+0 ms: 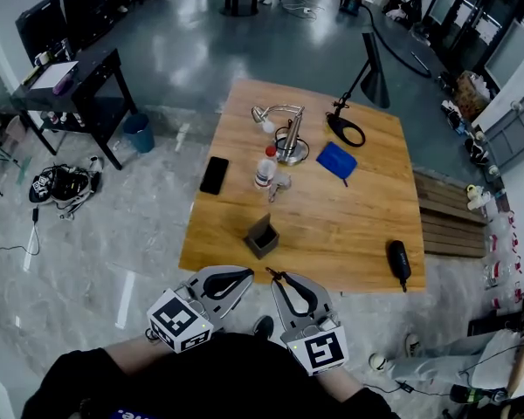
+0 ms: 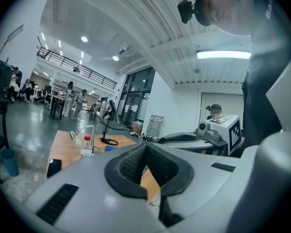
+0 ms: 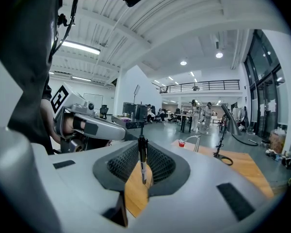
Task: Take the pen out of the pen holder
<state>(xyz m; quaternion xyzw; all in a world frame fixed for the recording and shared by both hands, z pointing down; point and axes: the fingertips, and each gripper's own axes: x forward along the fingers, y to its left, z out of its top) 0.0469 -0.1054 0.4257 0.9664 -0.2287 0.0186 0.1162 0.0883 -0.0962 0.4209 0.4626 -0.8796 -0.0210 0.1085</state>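
Right claw (image 3: pixel 141 147) clamps the pen (image 3: pixel 142 165) upright, clear of the pen holder (image 1: pixel 262 236); left claw (image 2: pixel 145 145) closed, empty

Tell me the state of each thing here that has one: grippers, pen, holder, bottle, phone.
Right gripper: shut on pen.
Pen: upright between the pads, out of the holder.
Left gripper: shut, empty.
Holder: upright, no pen showing.
Bottle: upright, capped.
Phone: flat, screen dark.
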